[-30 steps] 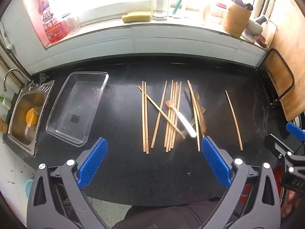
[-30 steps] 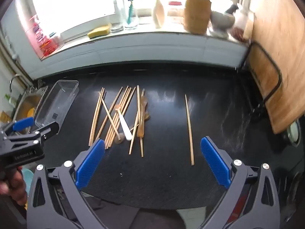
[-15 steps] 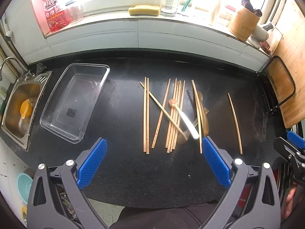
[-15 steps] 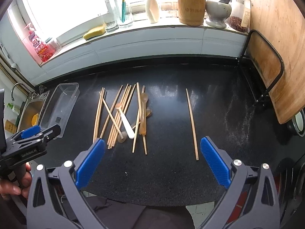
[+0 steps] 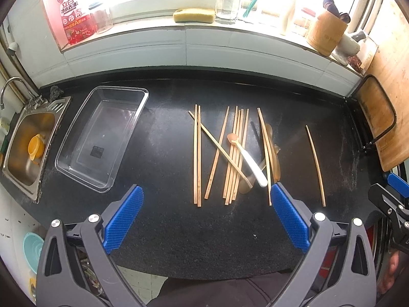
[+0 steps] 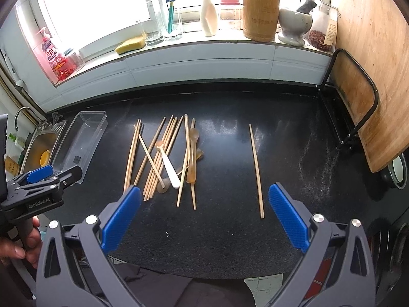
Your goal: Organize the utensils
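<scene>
Left wrist view: the left gripper (image 5: pixel 205 192) hangs released, blue pads wide apart, holding nothing above the black stone counter (image 5: pixel 166 225). Beyond it lies a loose heap of bamboo chopsticks (image 5: pixel 230 153) with a white-handled spoon (image 5: pixel 249 162) across them; 1 single bamboo chopstick (image 5: pixel 315 165) rests apart to the right. A clear plastic tray (image 5: pixel 102 138) sits far left beside the steel sink (image 5: pixel 28 148).

Right wrist view: the right gripper (image 6: pixel 204 197) is likewise spread and empty, near the heap's close end.
</scene>
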The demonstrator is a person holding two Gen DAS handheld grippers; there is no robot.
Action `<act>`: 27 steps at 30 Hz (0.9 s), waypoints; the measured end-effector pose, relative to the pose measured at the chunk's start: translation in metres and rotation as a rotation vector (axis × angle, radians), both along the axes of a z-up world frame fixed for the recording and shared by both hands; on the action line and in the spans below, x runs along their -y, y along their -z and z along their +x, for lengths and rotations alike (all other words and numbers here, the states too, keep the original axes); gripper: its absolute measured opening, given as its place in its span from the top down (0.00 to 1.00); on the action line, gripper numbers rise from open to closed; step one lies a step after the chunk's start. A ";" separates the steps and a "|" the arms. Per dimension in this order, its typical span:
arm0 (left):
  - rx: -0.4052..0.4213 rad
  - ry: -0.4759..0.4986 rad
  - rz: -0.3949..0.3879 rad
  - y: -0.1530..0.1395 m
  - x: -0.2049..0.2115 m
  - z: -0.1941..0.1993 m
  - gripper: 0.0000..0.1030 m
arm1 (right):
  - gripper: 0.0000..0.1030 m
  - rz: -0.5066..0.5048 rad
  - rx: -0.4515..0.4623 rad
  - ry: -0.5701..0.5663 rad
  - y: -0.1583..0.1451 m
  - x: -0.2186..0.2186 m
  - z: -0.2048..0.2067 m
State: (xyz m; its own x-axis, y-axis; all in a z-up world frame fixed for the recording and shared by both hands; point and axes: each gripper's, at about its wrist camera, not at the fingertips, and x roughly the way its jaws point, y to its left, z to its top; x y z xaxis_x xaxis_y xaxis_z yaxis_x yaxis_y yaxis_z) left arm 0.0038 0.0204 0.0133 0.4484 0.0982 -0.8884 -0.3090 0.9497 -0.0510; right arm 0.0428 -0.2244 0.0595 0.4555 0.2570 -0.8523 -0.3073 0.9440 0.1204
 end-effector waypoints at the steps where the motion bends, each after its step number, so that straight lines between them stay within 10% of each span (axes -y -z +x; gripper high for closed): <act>1: 0.000 -0.001 -0.001 0.000 0.000 0.000 0.06 | 0.06 -0.002 0.002 -0.002 0.000 0.000 0.000; 27: -0.010 -0.001 -0.007 0.005 0.001 -0.001 0.06 | 0.06 -0.003 0.001 -0.012 -0.001 -0.002 -0.001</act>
State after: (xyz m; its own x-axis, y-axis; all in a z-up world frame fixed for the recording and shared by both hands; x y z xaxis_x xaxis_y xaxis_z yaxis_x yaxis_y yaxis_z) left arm 0.0025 0.0192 0.0080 0.4395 0.0920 -0.8935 -0.3103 0.9490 -0.0549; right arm 0.0422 -0.2221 0.0607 0.4531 0.2601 -0.8527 -0.3189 0.9405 0.1174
